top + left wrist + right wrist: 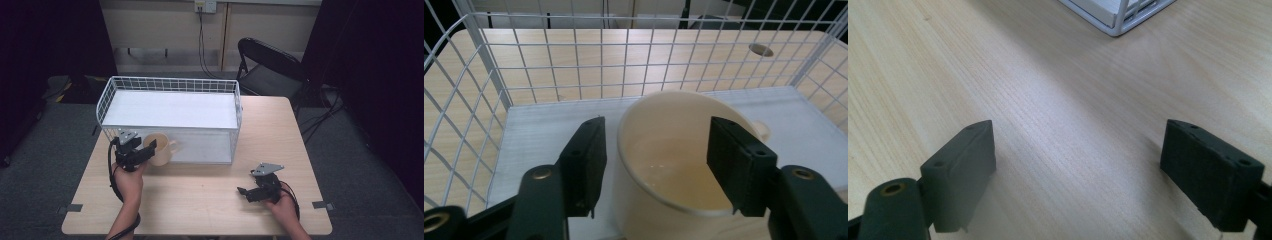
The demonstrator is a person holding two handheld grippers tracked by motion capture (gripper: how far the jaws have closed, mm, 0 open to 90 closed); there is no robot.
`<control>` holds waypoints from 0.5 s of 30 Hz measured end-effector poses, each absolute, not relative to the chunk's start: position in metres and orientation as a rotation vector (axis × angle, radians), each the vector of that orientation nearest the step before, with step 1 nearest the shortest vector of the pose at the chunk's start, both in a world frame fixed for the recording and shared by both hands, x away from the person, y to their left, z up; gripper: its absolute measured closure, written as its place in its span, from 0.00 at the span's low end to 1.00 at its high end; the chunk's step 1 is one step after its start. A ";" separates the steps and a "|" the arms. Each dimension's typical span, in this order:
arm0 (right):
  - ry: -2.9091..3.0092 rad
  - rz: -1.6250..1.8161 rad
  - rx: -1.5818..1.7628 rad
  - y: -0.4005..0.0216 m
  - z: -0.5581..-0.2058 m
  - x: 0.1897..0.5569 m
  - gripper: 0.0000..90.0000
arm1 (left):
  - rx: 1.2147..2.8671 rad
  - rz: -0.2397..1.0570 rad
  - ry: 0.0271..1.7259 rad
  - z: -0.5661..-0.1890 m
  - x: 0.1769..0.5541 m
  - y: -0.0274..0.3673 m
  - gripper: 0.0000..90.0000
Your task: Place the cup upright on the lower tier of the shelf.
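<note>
Wire basket [170, 85] (white), cream mug [159, 148] inside

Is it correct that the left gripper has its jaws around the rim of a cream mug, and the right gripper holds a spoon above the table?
Not quite. The right gripper holds nothing: the right gripper view shows open jaws over bare table. The left gripper does straddle the cream mug rim.

Bright table, dark room all around

In the high view, light falls from above on the table [210, 190], while the far left and right sides go almost black, and the whole picture looks a bit soft. In the left gripper view, the near black parts look blurry and the basket [624, 55] wires bend at the edges. In the right gripper view, soft shadows lie on the wood.
</note>
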State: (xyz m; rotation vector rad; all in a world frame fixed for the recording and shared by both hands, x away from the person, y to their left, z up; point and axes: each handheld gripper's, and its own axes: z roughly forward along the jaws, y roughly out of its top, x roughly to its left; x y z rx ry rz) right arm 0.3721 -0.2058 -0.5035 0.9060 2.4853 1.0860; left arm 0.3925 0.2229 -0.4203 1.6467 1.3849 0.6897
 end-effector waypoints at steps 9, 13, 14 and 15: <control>2.485 1.086 0.906 -0.206 -0.504 0.372 0.15 | 1.657 0.670 1.352 -0.417 0.383 0.226 0.33; 2.485 1.086 0.906 -0.206 -0.504 0.372 0.15 | 1.677 0.668 1.325 -0.418 0.376 0.226 0.31; 2.485 1.086 0.906 -0.206 -0.504 0.372 0.15 | 1.677 0.668 1.325 -0.418 0.376 0.226 0.31; 2.485 1.086 0.906 -0.206 -0.504 0.372 0.15 | 1.676 0.663 1.321 -0.418 0.374 0.227 0.31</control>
